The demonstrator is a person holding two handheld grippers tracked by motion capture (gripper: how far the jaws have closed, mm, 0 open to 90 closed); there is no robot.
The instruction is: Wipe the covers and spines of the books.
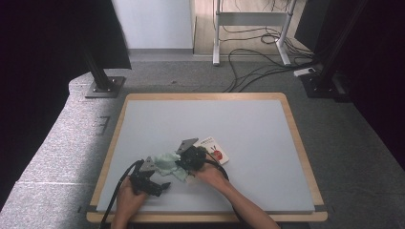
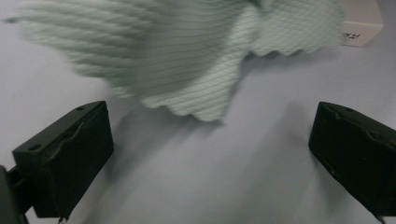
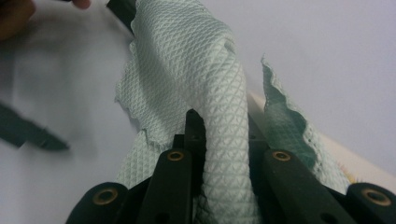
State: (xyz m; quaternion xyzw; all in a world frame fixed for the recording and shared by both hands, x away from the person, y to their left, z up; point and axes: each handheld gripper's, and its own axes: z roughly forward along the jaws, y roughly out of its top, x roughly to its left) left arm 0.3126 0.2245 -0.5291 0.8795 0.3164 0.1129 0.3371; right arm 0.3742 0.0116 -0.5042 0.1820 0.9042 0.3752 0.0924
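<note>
Waiting wide open and empty at the near left of the bench (image 1: 267, 143), left hand-held gripper (image 1: 152, 183) just short of the cloth (image 1: 168, 161). Pinched mid-fold in the closed right hand-held gripper (image 1: 184, 162), cloth raised beside the box (image 1: 216, 149). Probably spreading or folding; next, catching the free scalloped edge (image 2: 196, 109).

Your mat (image 1: 248, 143) lies on the table (image 1: 300, 143), covering most of its top. The cloth (image 1: 168, 162) sits on the mat's near part, left of centre. Just right of it, behind your right gripper (image 1: 187, 162), the small box (image 1: 216, 149) lies on the mat. Your left gripper (image 1: 160, 187) rests nearer to you, left of the cloth, with your right gripper at the cloth's right edge.
</note>
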